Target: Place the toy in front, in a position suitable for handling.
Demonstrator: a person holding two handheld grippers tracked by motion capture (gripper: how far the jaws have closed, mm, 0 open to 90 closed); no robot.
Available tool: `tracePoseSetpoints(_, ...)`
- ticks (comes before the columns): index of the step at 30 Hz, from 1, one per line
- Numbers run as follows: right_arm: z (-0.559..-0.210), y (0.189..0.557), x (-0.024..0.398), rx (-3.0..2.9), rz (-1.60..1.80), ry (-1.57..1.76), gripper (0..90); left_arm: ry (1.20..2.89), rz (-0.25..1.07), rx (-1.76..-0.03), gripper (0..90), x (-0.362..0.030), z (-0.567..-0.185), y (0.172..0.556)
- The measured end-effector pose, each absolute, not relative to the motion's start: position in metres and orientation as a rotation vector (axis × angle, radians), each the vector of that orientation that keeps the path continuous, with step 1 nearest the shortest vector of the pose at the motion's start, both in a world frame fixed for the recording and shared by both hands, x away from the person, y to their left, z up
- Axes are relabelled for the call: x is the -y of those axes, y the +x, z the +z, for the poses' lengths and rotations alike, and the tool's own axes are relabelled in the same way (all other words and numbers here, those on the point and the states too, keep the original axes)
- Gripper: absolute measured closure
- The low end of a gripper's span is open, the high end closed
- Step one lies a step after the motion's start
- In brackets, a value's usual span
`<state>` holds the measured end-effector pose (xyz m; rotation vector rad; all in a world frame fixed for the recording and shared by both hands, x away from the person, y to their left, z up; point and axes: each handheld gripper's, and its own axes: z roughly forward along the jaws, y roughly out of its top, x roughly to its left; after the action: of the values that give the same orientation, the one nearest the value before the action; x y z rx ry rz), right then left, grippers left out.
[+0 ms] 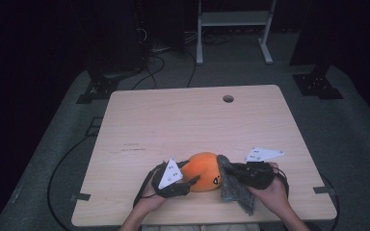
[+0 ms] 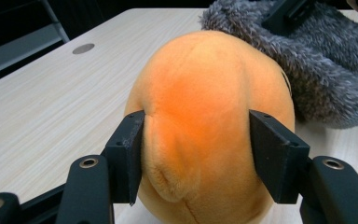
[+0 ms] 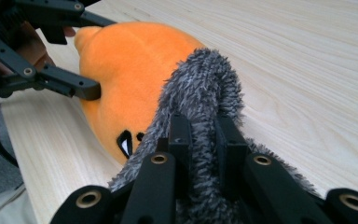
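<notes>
Near the front edge of the desk (image 1: 139,120), we see our left claw (image 1: 191,181) pinching the orange plush toy (image 1: 203,171) lying there — our right claw (image 1: 229,168) is clamped on the grey fuzzy cloth (image 1: 235,190) draped against it.

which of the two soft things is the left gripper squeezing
The round orange plush toy, pinched by the left gripper; the grey fuzzy cloth is in the right gripper.

On the surface (image 1: 173,120), the plush toy (image 1: 203,171) lies near the six o'clock edge. The left gripper (image 1: 189,182) meets it from eight o'clock, and the fuzzy cloth (image 1: 233,190) lies touching it at three o'clock, with the right gripper (image 1: 231,169) on that cloth. A round hole (image 1: 228,98) sits toward twelve o'clock, well apart from the toy.
</notes>
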<state>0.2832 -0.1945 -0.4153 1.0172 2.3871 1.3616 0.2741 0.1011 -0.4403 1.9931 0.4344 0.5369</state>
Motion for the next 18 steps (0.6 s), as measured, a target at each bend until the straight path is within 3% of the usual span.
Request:
tracePoseSetpoints(5, -0.401, 0.282, 0.185, -2.352, 1.521, 0.978, 78.7, 1.989, 0.48, -0.468, 37.3, -0.106, -0.438, 0.274)
tracePoseSetpoints(7, -0.405, 0.286, 0.18, -2.39, 1.476, 0.97, 78.8, 1.989, 0.449, -0.494, 24.8, -0.106, -0.435, 0.276)
tracePoseSetpoints(8, -0.405, 0.286, 0.18, -2.39, 1.476, 0.97, 78.8, 1.989, 0.428, -0.524, 24.8, -0.106, -0.433, 0.278)
tracePoseSetpoints(9, -0.41, 0.285, 0.179, -2.424, 1.441, 0.951, 78.8, 1.977, 0.383, -0.607, 14.5, -0.103, -0.428, 0.285)
tracePoseSetpoints(11, -0.408, 0.283, 0.179, -2.431, 1.434, 0.933, 78.8, 1.995, 0.359, -0.648, 9.3, -0.098, -0.428, 0.291)
tracePoseSetpoints(13, -0.408, 0.282, 0.18, -2.433, 1.432, 0.927, 78.7, 2.009, 0.32, -0.654, 9.7, -0.095, -0.43, 0.293)
tracePoseSetpoints(14, -0.408, 0.281, 0.18, -2.432, 1.427, 0.923, 78.6, 2.008, 0.289, -0.649, 14.6, -0.094, -0.432, 0.294)
tracePoseSetpoints(15, -0.408, 0.281, 0.181, -2.425, 1.414, 0.931, 78.7, 1.998, 0.332, -0.637, 27.0, -0.09, -0.433, 0.29)
tracePoseSetpoints(18, -0.407, 0.282, 0.184, -2.4, 1.418, 0.943, 78.8, 1.961, 0.418, -0.595, 36.9, -0.087, -0.43, 0.286)
